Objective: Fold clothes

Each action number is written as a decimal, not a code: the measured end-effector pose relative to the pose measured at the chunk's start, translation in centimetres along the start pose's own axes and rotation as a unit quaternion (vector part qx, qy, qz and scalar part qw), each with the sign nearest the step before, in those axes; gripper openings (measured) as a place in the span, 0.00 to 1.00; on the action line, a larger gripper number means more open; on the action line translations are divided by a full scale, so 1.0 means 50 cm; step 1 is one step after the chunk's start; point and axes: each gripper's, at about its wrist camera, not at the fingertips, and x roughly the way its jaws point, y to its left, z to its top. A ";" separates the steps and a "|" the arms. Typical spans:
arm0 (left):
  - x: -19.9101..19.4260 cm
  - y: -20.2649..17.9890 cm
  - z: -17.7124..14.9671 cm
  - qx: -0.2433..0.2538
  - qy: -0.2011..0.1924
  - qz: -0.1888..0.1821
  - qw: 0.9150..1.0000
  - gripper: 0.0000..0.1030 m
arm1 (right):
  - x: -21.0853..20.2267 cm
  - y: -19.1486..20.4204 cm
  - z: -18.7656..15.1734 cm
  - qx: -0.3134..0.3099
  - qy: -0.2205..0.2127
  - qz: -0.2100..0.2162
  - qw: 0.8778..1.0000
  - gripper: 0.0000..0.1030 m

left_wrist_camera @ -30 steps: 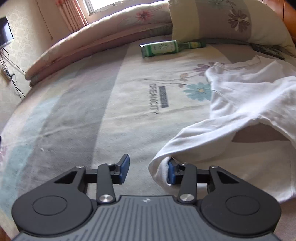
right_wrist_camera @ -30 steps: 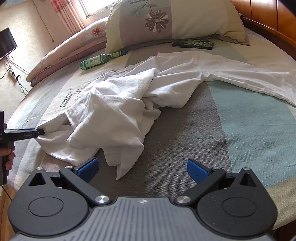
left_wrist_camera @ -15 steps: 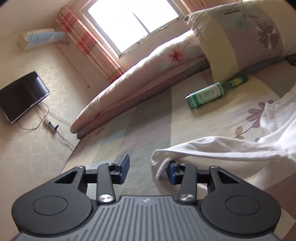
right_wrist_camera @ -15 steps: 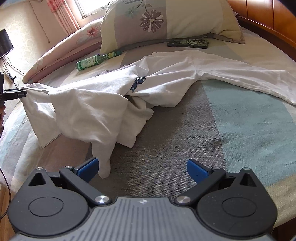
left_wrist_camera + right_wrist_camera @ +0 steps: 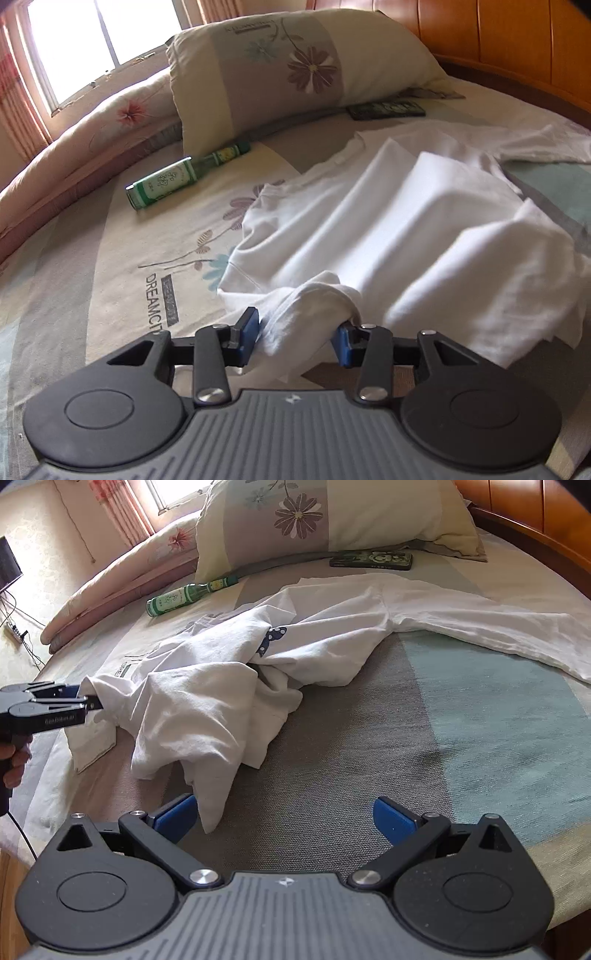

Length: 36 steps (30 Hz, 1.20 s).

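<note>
at the lower middle of the left wrist frame, the left gripper (image 5: 295, 341) has a bunched corner of the white shirt (image 5: 388, 221) between its blue fingers (image 5: 248, 334); the fingers are only part way together and the cloth fills the gap, so i judge them clamped on it. holding a corner lets the person drag the crumpled shirt flat before any fold. the shirt lies on the bed (image 5: 74, 295), heaped at frame middle and right, one sleeve running to the upper right.

the right gripper (image 5: 284, 819) hangs above bare bed with its fingers wide apart and nothing between them; a hanging flap of shirt (image 5: 207, 716) just overlaps the left finger (image 5: 173, 814) in the frame, and whether it touches i cannot tell. it looks ready to take a second corner.

the right view shows the left gripper (image 5: 86, 699) from the side at the left edge, the hand (image 5: 16, 760) below it, and a blue print on the shirt. the left view hides these, but shows the grip close up.
</note>
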 end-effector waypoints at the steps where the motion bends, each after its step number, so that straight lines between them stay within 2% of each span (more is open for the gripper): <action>1: -0.012 0.001 -0.013 -0.002 -0.002 0.003 1.000 0.42 | 0.000 -0.002 0.000 0.001 0.000 -0.001 1.000 1.00; 5: -0.066 0.030 -0.065 -0.018 -0.014 0.015 1.000 0.43 | 0.004 -0.004 -0.003 -0.001 0.003 -0.001 1.000 1.00; 8: -0.097 0.055 -0.103 -0.022 -0.010 0.034 0.999 0.48 | 0.010 -0.003 -0.005 0.000 0.006 0.001 1.000 1.00; 14: -0.114 0.098 -0.161 -0.057 0.002 0.042 0.998 0.48 | 0.016 0.008 -0.006 -0.008 0.009 0.000 1.000 1.00; 21: -0.050 0.150 -0.183 -0.104 0.011 0.077 0.992 0.49 | 0.025 0.034 -0.005 -0.021 0.018 0.013 1.000 1.00; 24: -0.022 0.174 -0.180 -0.126 -0.002 0.081 0.989 0.52 | 0.021 0.064 -0.004 -0.040 0.025 0.039 0.998 1.00; 27: -0.006 0.197 -0.167 -0.139 -0.006 0.097 0.985 0.49 | 0.013 0.098 -0.003 -0.063 0.030 0.065 0.995 1.00; 31: 0.022 0.213 -0.160 -0.146 0.007 0.069 0.987 0.50 | 0.005 0.145 -0.003 -0.095 0.031 0.090 0.991 1.00; 35: 0.042 0.206 -0.158 -0.132 0.003 0.068 0.989 0.52 | 0.010 0.180 -0.007 -0.112 0.034 0.102 0.988 1.00; 36: 0.043 0.211 -0.156 -0.136 -0.001 0.079 0.988 0.52 | 0.011 0.186 -0.008 -0.117 0.035 0.102 0.987 1.00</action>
